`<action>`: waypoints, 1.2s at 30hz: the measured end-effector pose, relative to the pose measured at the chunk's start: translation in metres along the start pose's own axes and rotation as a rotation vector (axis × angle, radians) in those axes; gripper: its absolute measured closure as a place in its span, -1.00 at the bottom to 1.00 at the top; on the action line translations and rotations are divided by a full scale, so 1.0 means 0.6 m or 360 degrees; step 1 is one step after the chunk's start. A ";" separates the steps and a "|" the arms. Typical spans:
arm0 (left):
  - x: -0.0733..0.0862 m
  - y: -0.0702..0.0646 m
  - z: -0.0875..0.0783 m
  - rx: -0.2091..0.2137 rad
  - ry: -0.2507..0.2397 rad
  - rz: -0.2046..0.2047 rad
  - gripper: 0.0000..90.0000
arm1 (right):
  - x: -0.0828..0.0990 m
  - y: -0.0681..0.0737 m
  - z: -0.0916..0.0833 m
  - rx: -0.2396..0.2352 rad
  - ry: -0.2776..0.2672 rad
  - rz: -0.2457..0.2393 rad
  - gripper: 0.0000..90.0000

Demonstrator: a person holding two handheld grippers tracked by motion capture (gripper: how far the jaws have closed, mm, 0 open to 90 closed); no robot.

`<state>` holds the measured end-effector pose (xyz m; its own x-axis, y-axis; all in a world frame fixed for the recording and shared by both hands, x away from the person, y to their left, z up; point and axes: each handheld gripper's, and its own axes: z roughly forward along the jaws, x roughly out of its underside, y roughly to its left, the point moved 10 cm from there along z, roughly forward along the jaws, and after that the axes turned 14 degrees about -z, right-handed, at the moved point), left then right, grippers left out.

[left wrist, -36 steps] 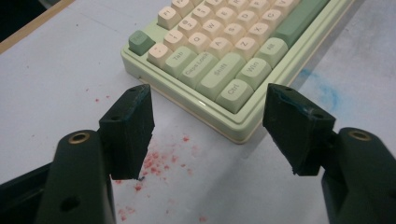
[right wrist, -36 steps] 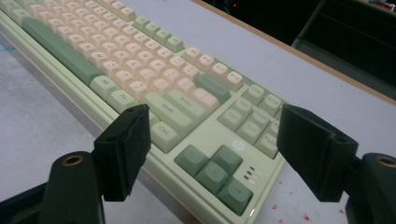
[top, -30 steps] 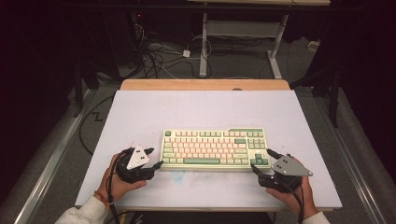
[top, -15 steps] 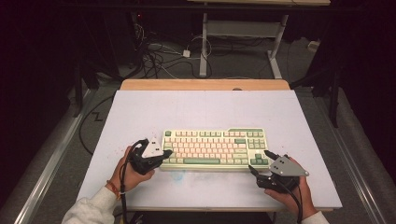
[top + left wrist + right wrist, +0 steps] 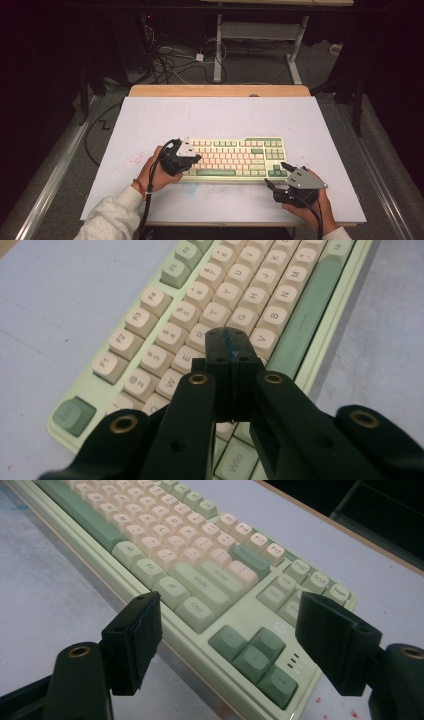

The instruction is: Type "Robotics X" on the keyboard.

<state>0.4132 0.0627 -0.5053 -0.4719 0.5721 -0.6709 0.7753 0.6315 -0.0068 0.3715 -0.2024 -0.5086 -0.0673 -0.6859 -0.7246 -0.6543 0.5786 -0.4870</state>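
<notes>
Keyboard (image 5: 235, 157) flat on white table (image 5: 150, 125), near front edge, between both hands

Left gripper (image 5: 231, 342) over left-hand letter keys, jaws pressed together, nothing between – tips poised above F/G keys like single poking finger

Right gripper (image 5: 227, 630) at keyboard's right end by arrow keys (image 5: 255, 655), jaws spread, holding nothing

Step in hand, likely: key pressing with closed tip

Next: lower straight onto one key, avoid neighbours

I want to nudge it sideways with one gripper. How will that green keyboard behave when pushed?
The keyboard looks like a stiff, blocky case lying flat on the table, so it should slide or pivot rather than tip or bend. Pushed at one end, it likely rotates. The raised keycaps may depress if touched.
</notes>
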 end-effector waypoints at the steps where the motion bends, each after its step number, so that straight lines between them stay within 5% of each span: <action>1: -0.004 -0.001 0.003 0.0006 0.0003 0.0002 0.95 | 0.000 0.000 0.000 0.0000 0.0003 0.0000 -0.40; 13: -0.043 -0.008 0.050 0.0022 0.0059 0.0043 0.95 | 0.005 0.006 0.006 -0.0025 0.0030 -0.0014 -0.40; 36: -0.046 0.003 0.083 -0.0013 0.0142 0.0034 0.94 | 0.009 0.012 0.010 -0.0053 0.0050 -0.0040 -0.40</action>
<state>0.4485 0.0218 -0.5240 -0.4911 0.6297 -0.6020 0.7824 0.6226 0.0129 0.3710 -0.1994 -0.5187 -0.0738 -0.7138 -0.6965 -0.6807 0.5464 -0.4879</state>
